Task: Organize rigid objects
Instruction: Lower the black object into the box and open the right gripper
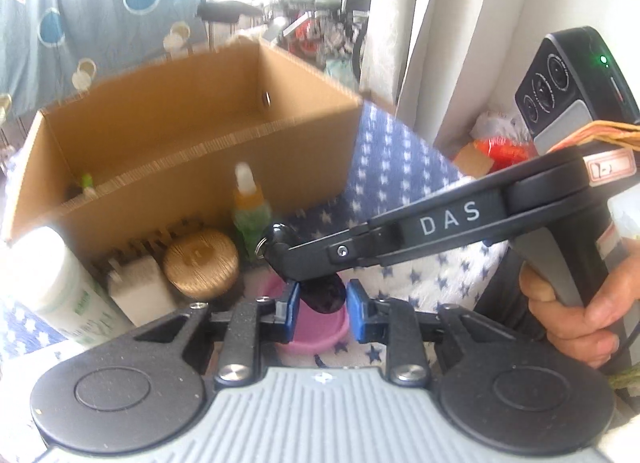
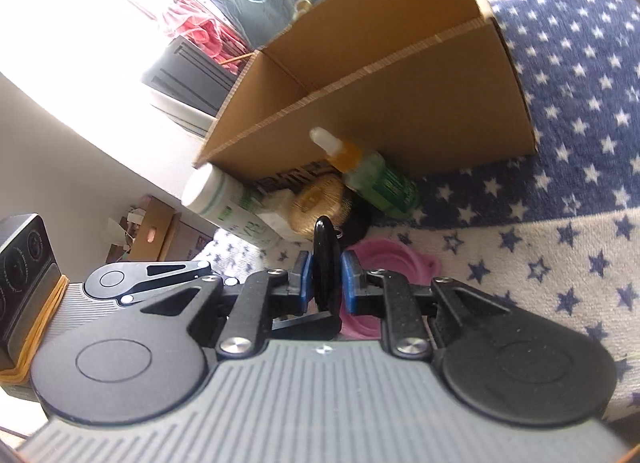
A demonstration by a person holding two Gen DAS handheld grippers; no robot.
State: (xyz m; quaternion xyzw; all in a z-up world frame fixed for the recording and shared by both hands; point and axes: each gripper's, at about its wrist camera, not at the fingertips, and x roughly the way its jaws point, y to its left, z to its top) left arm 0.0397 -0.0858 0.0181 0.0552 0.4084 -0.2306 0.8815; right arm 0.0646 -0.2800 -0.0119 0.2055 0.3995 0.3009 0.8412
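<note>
Left to right in the left wrist view: white bottle (image 1: 60, 283) at 9 o'clock, white block (image 1: 140, 289) and gold disc (image 1: 200, 265) lined up against the front wall of the cardboard box (image 1: 192, 167), green dropper bottle (image 1: 249, 215) upright just beside them, all on the star-print blanket (image 1: 400, 167). Left gripper (image 1: 322, 313) jaws were wide, holding nothing, over the pink bowl (image 1: 320, 337). Right gripper (image 2: 323, 277) came in from 3 o'clock, jaws narrow and clamped on the black key fob (image 2: 326, 259), fob edge-on between the pads. My read: fob was headed for the box at 12 o'clock. Do it well by lifting clear of the dropper bottle and front rim, keeping the grip firm since the fob is thin and could pivot, and releasing low inside a compartment.
</note>
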